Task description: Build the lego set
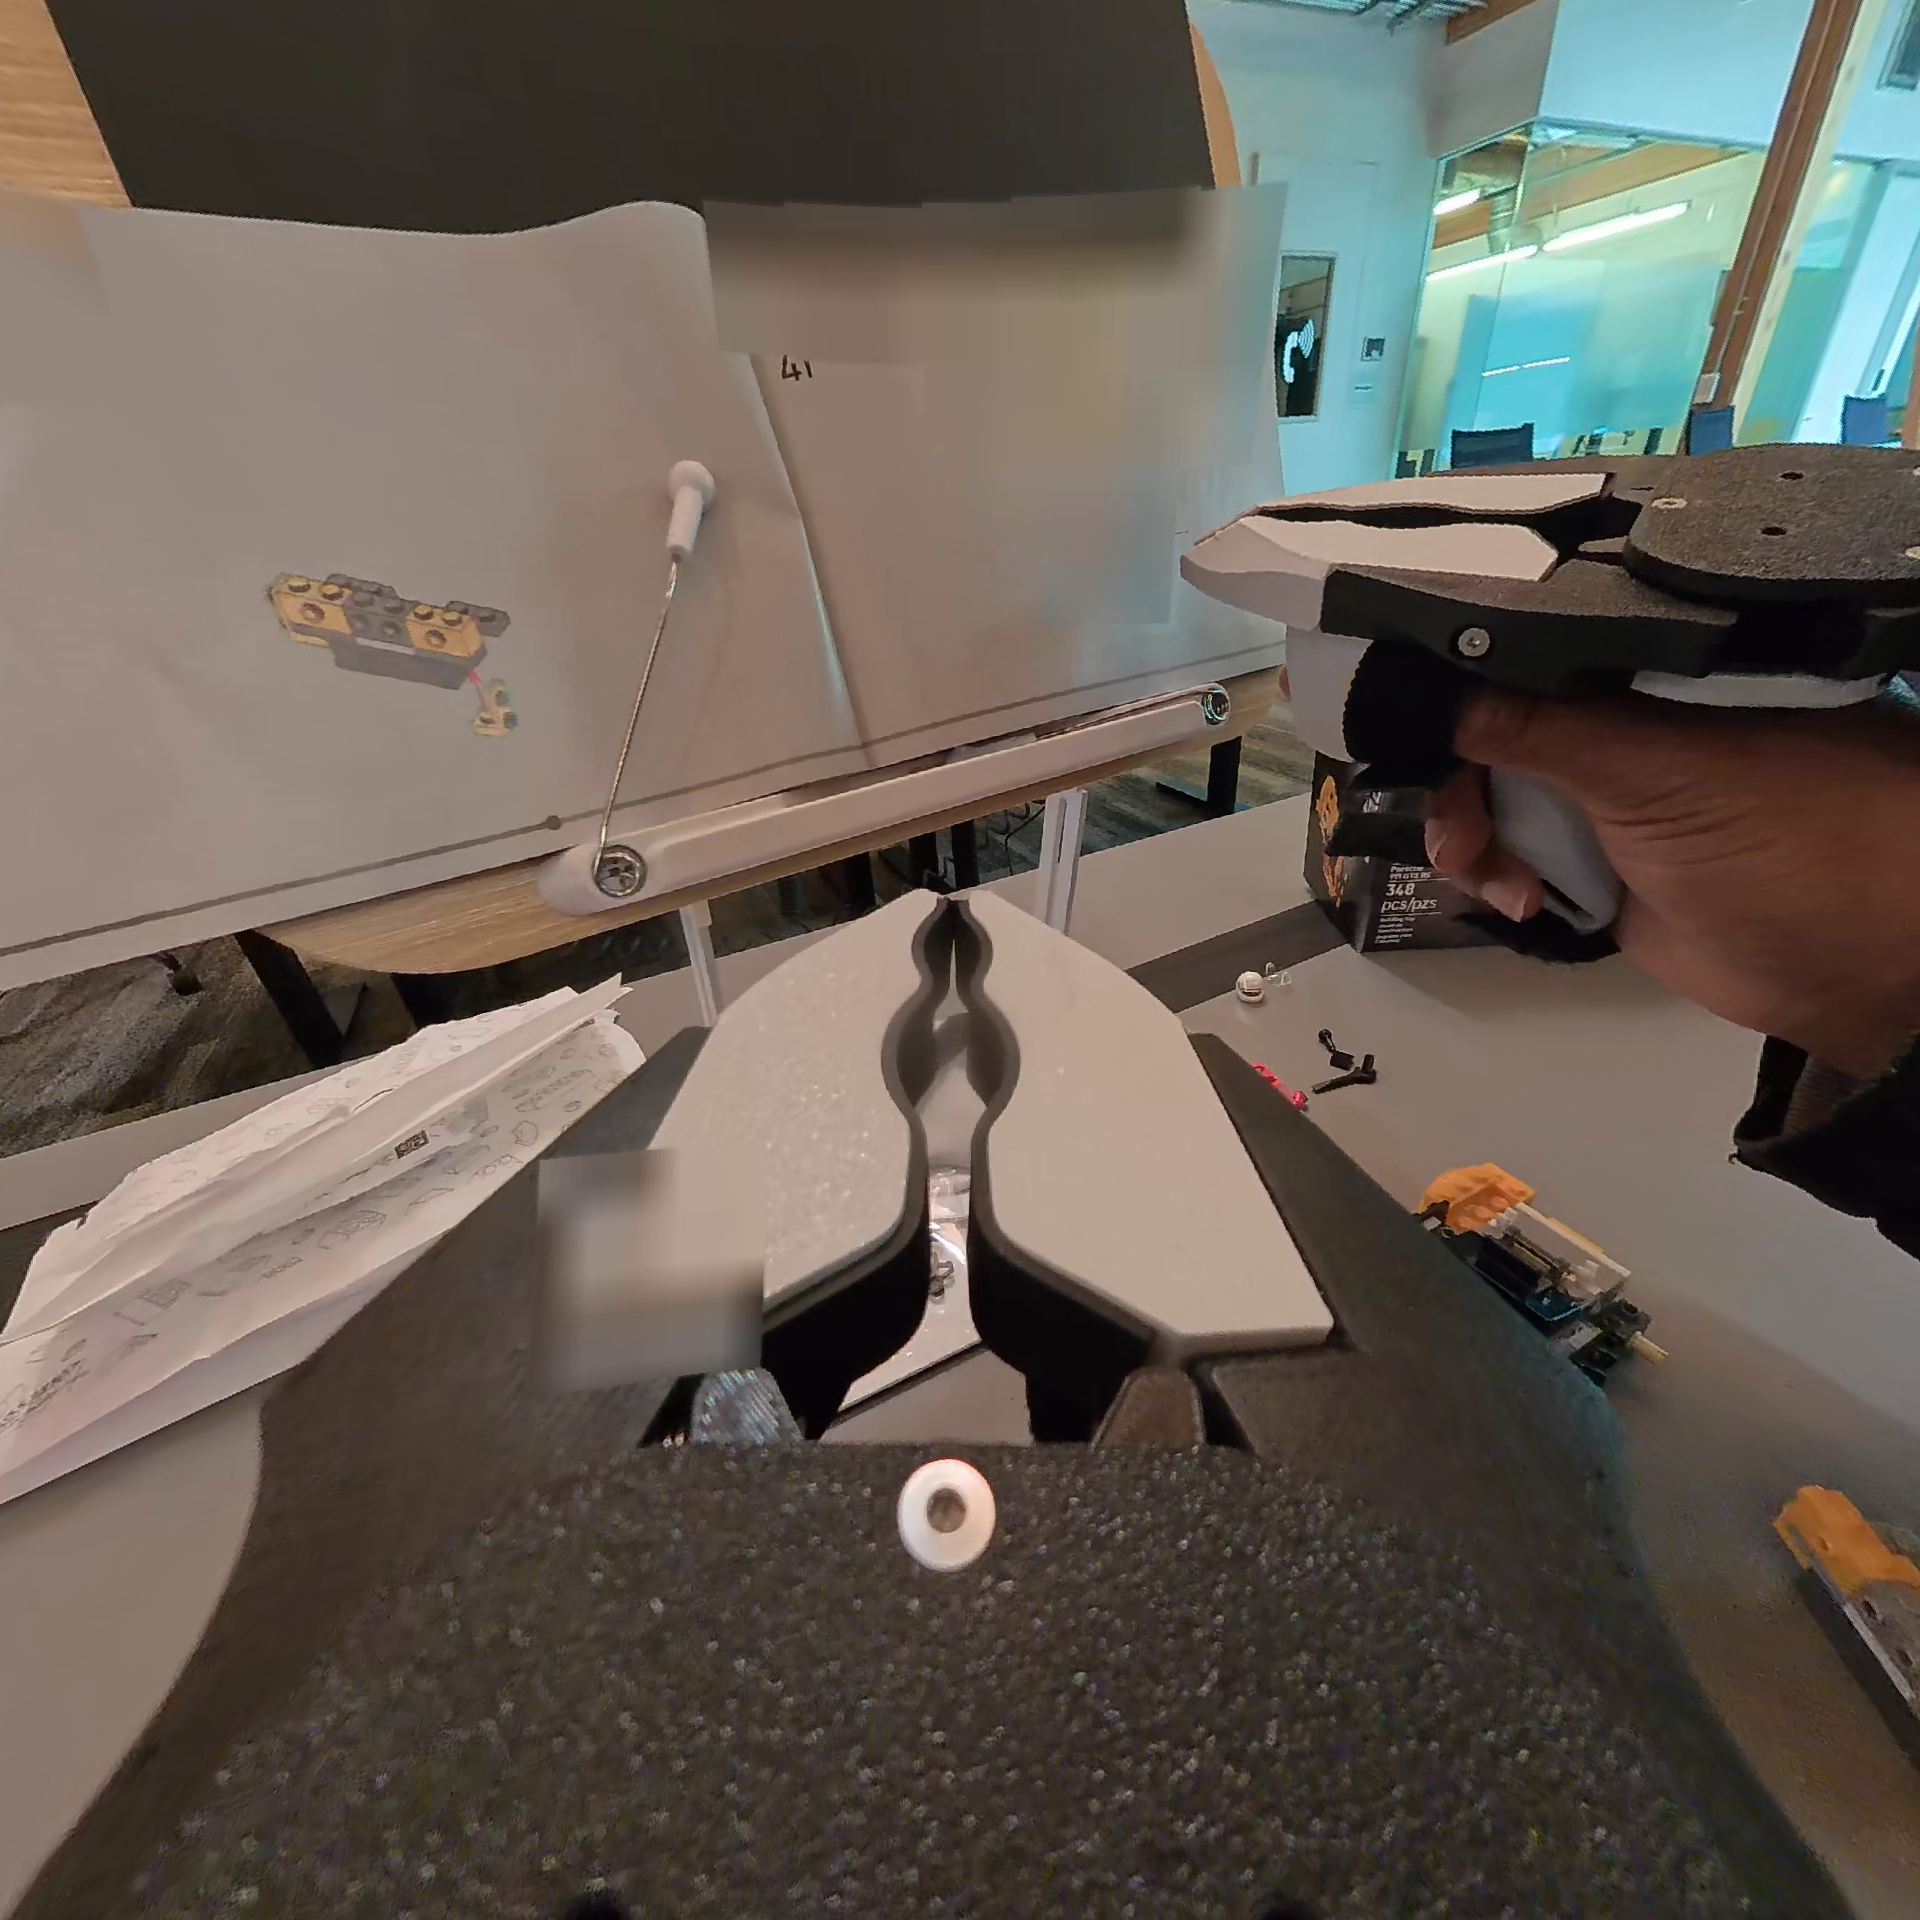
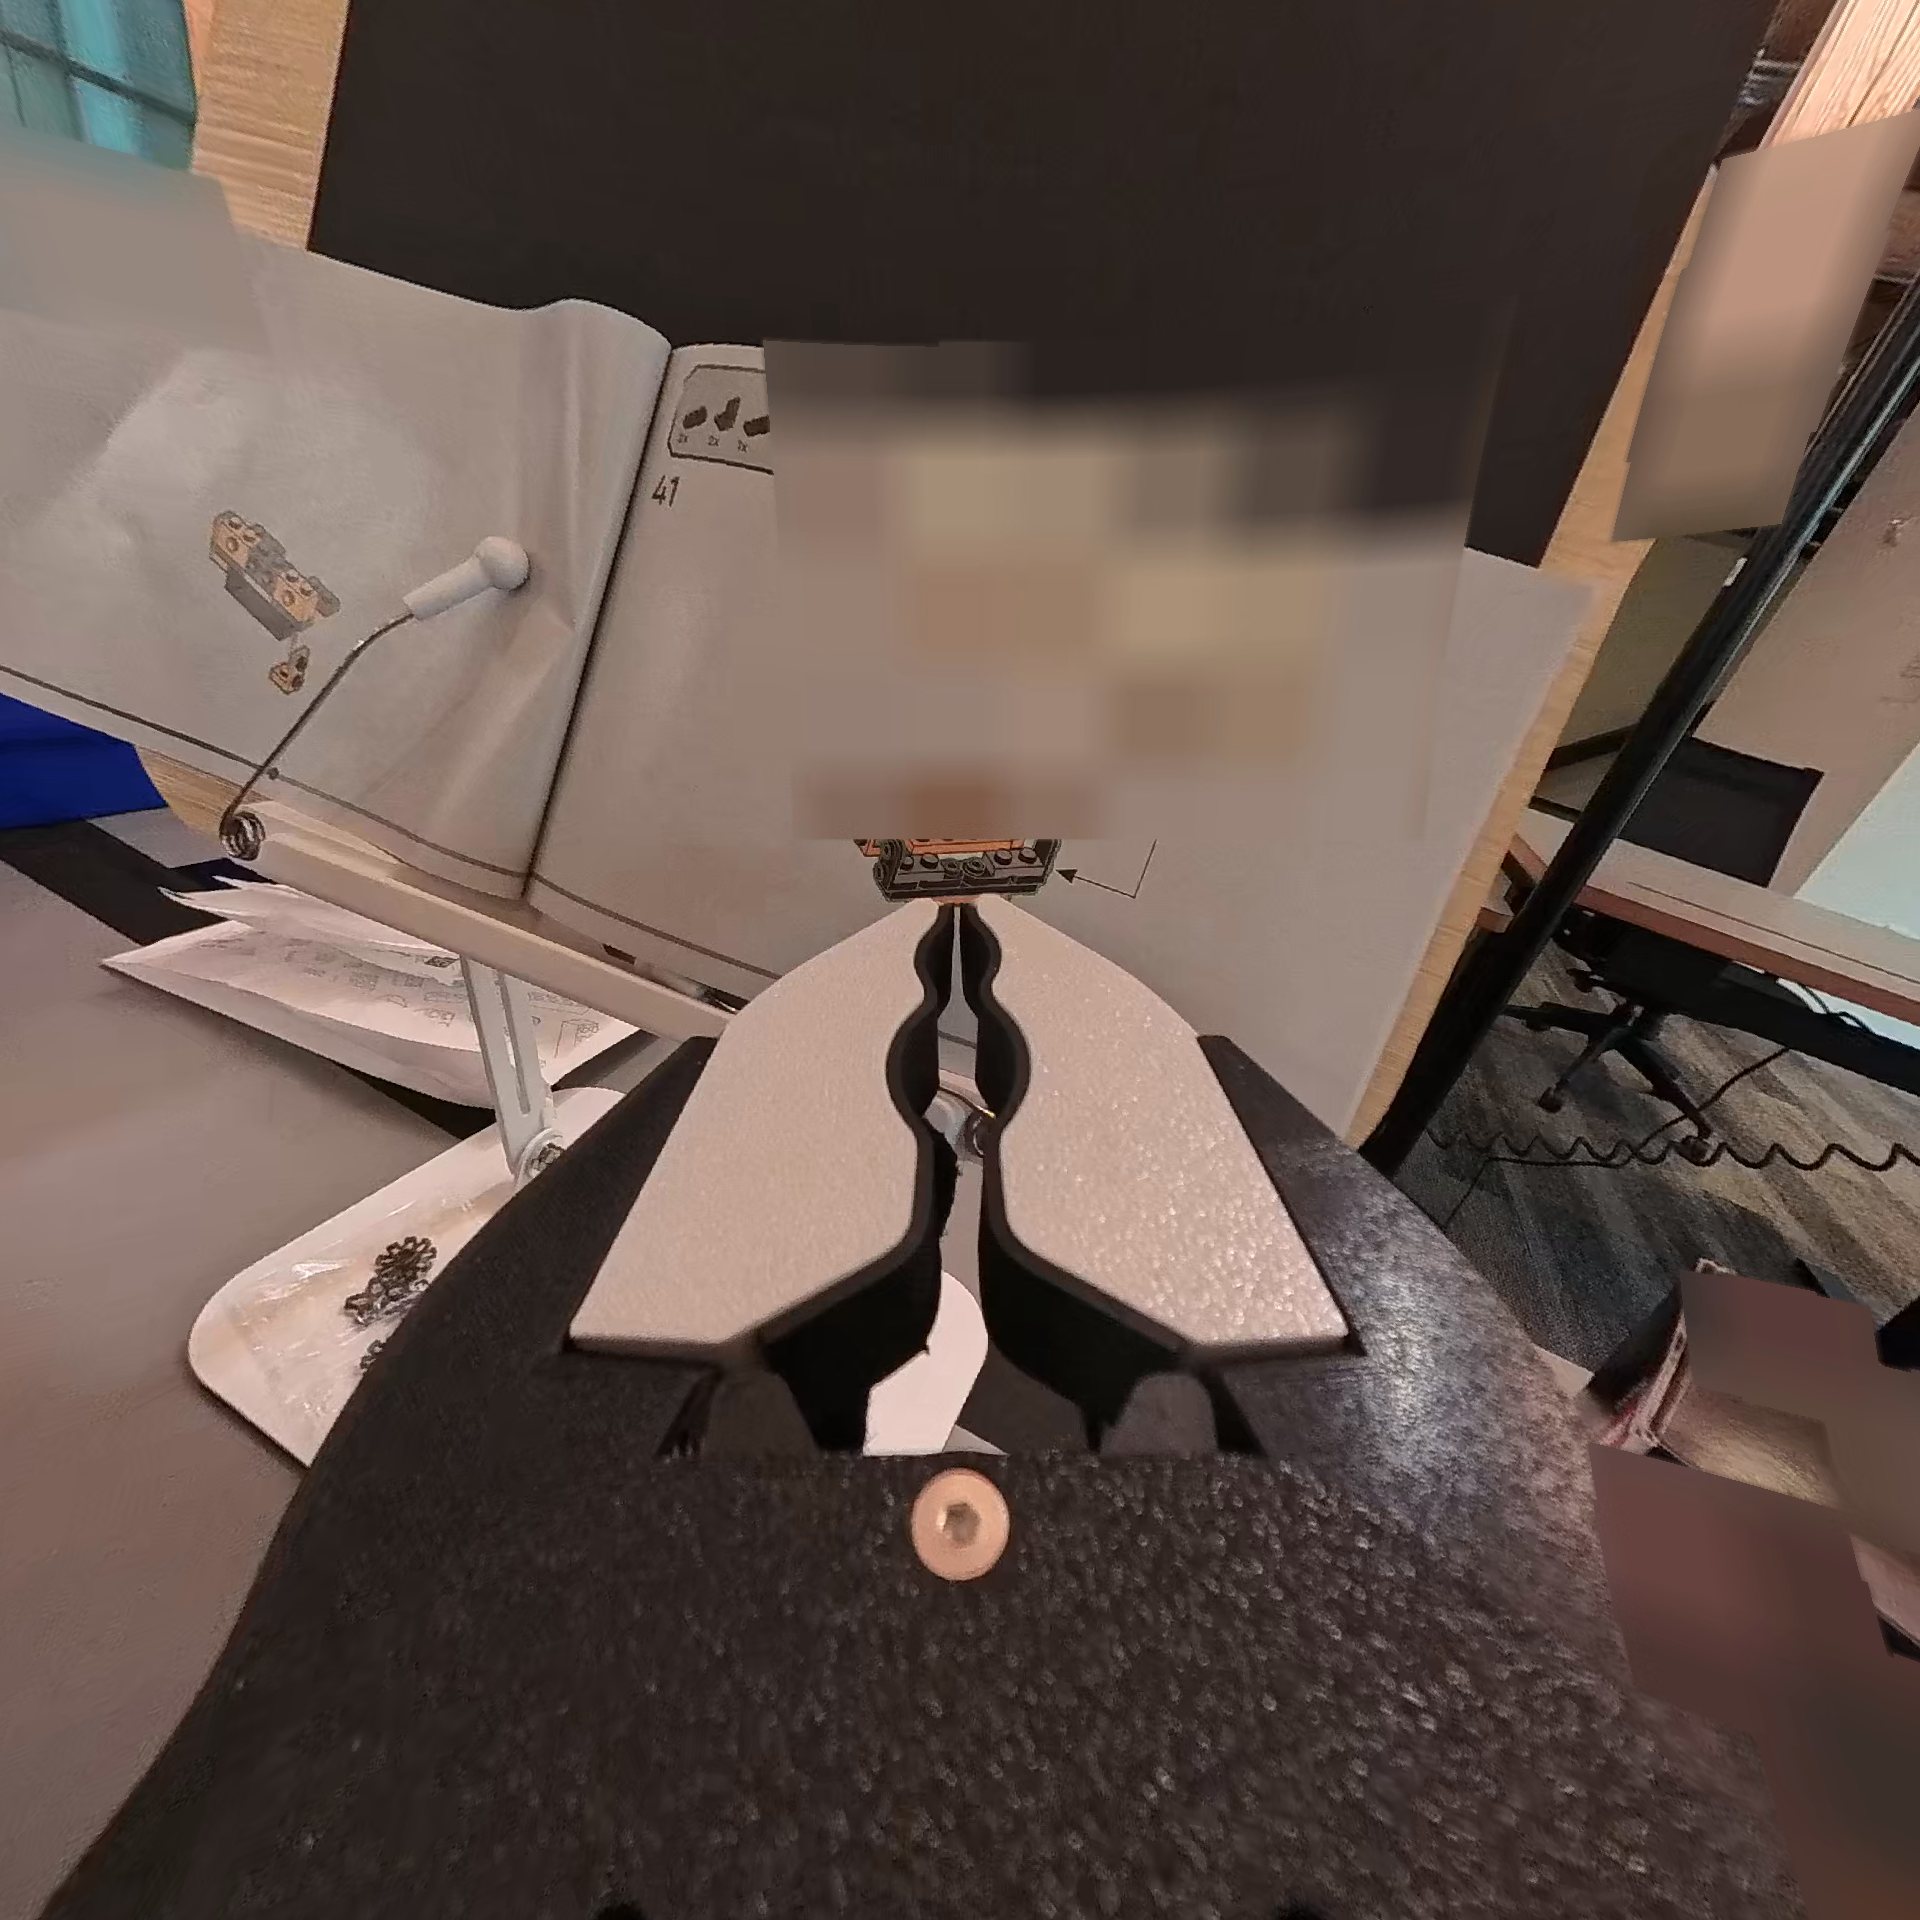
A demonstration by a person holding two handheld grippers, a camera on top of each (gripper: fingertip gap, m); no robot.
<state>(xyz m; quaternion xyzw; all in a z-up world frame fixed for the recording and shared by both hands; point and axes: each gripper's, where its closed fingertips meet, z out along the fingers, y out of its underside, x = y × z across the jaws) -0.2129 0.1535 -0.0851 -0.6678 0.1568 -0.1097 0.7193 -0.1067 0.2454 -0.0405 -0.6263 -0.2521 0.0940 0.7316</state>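
both wrist views face instruction booklet [image 1: 416,520]

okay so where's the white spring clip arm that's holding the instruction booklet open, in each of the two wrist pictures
Left wrist view: the clip arm is left of centre, rising from the stand's ledge to a white tip on the left page.
Right wrist view: the clip arm is at mid-left, curving up to its white tip.
Shared landmark: the instruction booklet, with its centre fold just right of the clip.
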